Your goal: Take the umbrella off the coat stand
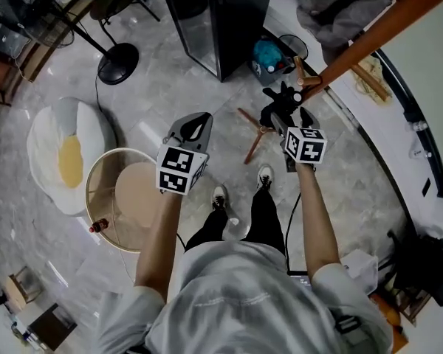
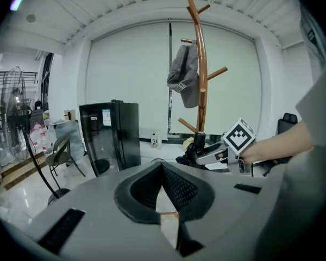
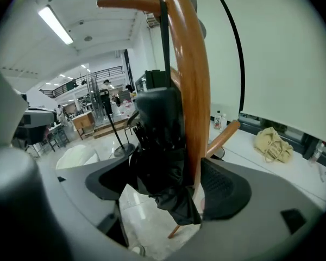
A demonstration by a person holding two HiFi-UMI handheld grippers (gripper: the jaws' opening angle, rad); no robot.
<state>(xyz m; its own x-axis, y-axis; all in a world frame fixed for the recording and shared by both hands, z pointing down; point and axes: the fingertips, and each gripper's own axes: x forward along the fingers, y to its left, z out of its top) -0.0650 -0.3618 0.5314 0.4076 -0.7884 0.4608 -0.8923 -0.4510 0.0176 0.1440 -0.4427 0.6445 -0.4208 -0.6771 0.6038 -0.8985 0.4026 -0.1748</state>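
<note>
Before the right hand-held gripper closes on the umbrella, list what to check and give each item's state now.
1. Right hand-held gripper jaws apart: ok.
2. Black folded umbrella between those jaws: ok.
3. Nothing else between them: not ok; the brown wooden coat stand pole stands there too, beside the umbrella.
4. Umbrella's black strap free to lift off its peg: cannot tell.
5. Left hand-held gripper out of the way: ok; shut, empty, apart from the stand.
6. Grey cap clear of the umbrella: ok; it hangs higher up.
</note>
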